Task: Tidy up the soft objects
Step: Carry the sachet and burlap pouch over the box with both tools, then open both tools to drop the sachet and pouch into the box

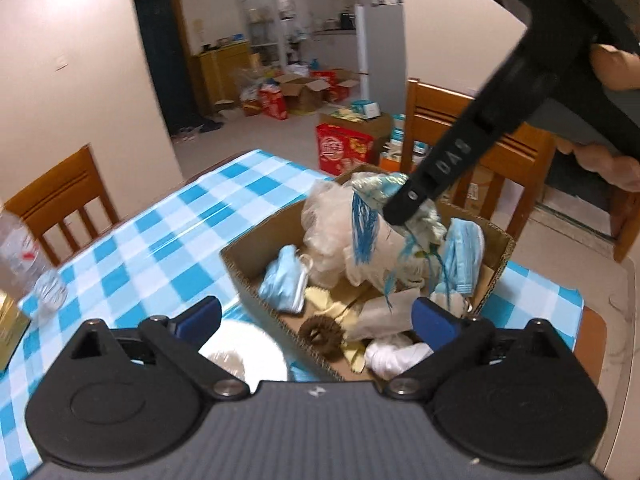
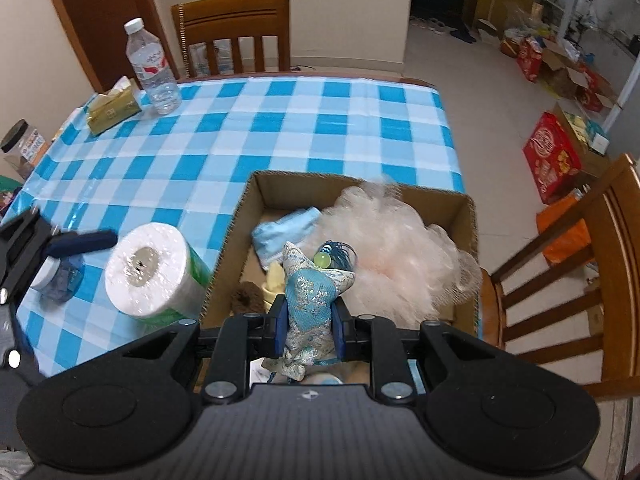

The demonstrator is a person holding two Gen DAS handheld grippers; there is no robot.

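Sachet (image 2: 308, 304) stands upright between right gripper (image 2: 307, 330) fingers, tassel end up.

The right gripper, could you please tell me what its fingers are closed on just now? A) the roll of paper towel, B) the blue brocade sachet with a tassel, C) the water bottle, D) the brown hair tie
B: in the right wrist view the right gripper has its fingers pressed on either side of the blue brocade sachet, held over the cardboard box.
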